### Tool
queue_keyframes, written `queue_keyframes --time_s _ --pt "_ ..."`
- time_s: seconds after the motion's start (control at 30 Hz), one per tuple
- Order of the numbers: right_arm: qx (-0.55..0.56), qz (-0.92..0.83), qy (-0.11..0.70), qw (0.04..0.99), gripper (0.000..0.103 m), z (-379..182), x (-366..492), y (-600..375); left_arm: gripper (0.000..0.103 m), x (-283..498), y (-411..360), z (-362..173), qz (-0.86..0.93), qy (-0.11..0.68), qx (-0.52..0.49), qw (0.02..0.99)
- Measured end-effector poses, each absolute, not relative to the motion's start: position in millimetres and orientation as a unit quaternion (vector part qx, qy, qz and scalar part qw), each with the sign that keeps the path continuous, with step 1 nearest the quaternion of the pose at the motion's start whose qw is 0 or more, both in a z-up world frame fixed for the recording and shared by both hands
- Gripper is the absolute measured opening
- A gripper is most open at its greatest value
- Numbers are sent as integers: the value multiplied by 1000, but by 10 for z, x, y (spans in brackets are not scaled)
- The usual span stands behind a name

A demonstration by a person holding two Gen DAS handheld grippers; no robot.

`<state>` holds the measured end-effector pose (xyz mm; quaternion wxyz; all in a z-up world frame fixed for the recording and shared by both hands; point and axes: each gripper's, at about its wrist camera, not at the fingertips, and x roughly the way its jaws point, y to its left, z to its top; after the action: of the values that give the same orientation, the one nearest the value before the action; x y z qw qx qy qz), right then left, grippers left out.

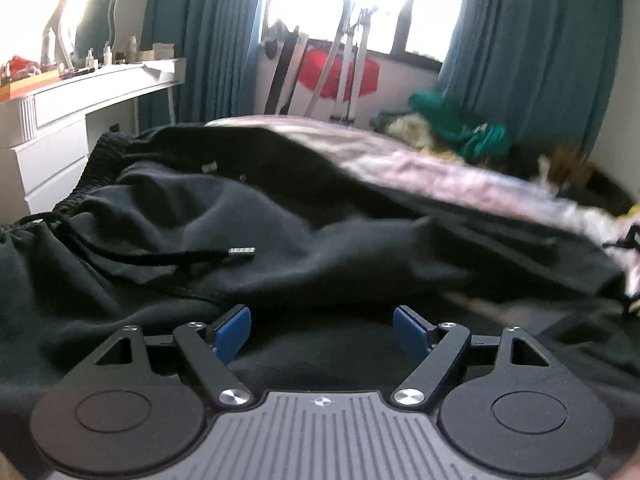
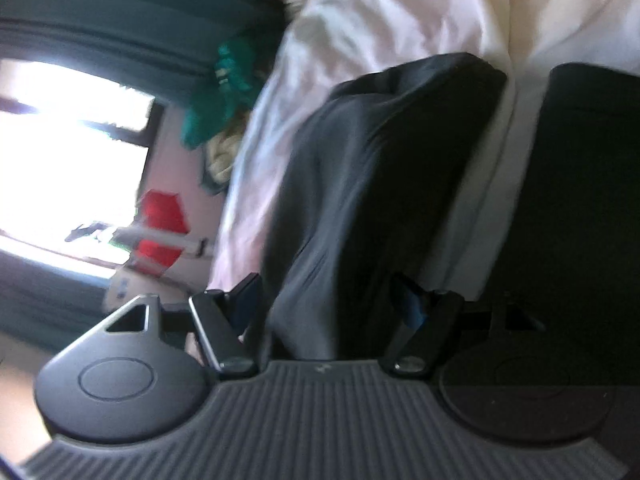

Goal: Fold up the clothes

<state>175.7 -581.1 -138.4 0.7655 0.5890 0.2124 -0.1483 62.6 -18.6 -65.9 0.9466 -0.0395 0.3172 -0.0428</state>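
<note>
Black drawstring trousers (image 1: 248,216) lie rumpled on a pale pink bedsheet (image 1: 432,172). Their ribbed waistband (image 1: 80,184) is at the left, and a cord with a metal tip (image 1: 242,252) lies across the cloth. My left gripper (image 1: 322,328) hovers low over the black fabric with its blue pads (image 1: 232,332) wide apart and nothing between them. The right wrist view is rolled sideways and blurred. There a dark trouser leg (image 2: 380,168) stretches away over the sheet (image 2: 360,20), and more dark cloth (image 2: 592,200) lies at the right. My right gripper (image 2: 330,308) is open, and the leg's near end sits between its fingers without being pinched.
A white dressing table (image 1: 80,96) with a mirror and bottles stands at the left. Teal curtains (image 1: 216,40) frame a bright window. A metal stand and a red object (image 1: 340,76) are beyond the bed. A heap of green and pale clothes (image 1: 460,128) lies at the far right.
</note>
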Motion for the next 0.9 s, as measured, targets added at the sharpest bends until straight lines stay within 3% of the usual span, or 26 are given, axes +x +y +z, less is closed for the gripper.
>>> queue_keyframes --time_s 0.17,0.23,0.27,0.3,0.33,0.4,0.6,0.9 --pt "556 -203 197 781 72 -1503 2185 -5981 80 846 -158 -817 -41 318 -32 947" --pt "534 -220 188 794 64 -1426 2316 -6022 81 916 -124 -868 -42 323 -37 945" --pt "523 -229 187 800 50 -1365 2365 -6025 81 941 -112 -888 -42 325 -38 944" --pt "509 -238 186 806 26 -1295 2408 -6022 81 959 -105 -902 -43 327 -38 943" --pt "492 -245 186 815 16 -1202 2432 -6006 81 973 -100 -913 -44 329 -39 943" --pt "467 -242 166 834 8 -998 2416 -5977 81 977 -83 -909 -47 332 -43 941" --pt "403 -215 58 888 5 -599 1811 -5892 81 864 35 -829 -61 326 -70 941" --pt "480 -299 174 806 7 -1694 1138 -6260 81 758 201 -772 -53 323 -81 941"
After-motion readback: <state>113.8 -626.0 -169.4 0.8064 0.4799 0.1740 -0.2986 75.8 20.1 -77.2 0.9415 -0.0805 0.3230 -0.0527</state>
